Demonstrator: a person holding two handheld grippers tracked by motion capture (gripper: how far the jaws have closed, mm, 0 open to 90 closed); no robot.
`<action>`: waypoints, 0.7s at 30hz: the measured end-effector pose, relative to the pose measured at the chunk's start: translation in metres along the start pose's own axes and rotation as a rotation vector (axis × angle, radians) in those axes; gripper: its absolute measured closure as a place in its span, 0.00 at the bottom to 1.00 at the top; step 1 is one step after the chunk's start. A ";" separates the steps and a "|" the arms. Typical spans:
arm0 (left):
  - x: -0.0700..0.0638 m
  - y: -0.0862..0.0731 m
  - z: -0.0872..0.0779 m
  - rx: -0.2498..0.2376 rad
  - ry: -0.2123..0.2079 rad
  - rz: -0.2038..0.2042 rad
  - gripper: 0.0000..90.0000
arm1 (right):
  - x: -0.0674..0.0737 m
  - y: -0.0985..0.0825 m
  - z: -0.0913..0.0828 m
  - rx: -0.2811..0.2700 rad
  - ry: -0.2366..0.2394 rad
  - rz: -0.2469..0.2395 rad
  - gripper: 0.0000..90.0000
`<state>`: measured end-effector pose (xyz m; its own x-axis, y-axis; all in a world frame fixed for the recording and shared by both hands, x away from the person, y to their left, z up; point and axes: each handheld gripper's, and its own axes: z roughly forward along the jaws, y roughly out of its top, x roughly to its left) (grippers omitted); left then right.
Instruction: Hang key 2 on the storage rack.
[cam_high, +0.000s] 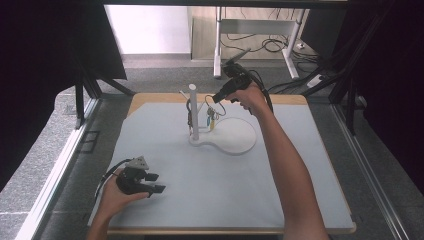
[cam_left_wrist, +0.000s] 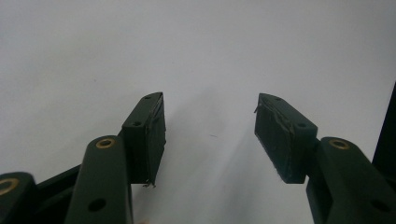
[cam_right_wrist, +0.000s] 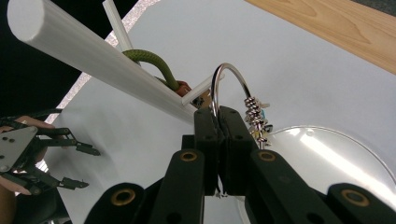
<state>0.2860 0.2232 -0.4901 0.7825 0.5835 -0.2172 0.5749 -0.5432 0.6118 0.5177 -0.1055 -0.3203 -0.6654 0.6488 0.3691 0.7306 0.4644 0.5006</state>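
— How far along is it?
— Right tongs (cam_right_wrist: 218, 116) are clamped on the key ring (cam_right_wrist: 229, 86) at a peg of the white stand (cam_high: 194, 112) near the bench's (cam_high: 300, 200) far edge; whether hung or lifted off, I can't tell
— The left tongs (cam_left_wrist: 210, 135)?
— Wide apart, empty, near the front-left corner

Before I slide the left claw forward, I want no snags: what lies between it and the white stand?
Nothing: in the high view, just bare white mat runs between the left claw and the white stand.

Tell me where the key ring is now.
The key ring is shut in the right gripper at a peg of the white stand, far centre of the table in the high view.
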 end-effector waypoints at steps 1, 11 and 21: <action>0.000 0.000 0.000 0.005 0.001 0.007 0.48 | 0.000 0.000 0.000 -0.001 -0.002 -0.002 0.97; 0.000 0.000 -0.001 0.006 0.000 0.007 0.48 | 0.002 0.003 0.007 -0.002 0.006 -0.005 0.97; 0.000 0.000 -0.001 -0.003 0.000 -0.002 0.48 | 0.009 0.003 0.018 0.014 0.014 -0.019 0.97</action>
<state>0.2853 0.2236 -0.4894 0.7813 0.5848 -0.2181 0.5758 -0.5406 0.6134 0.5174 -0.0874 -0.3297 -0.6811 0.6316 0.3704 0.7198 0.4851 0.4965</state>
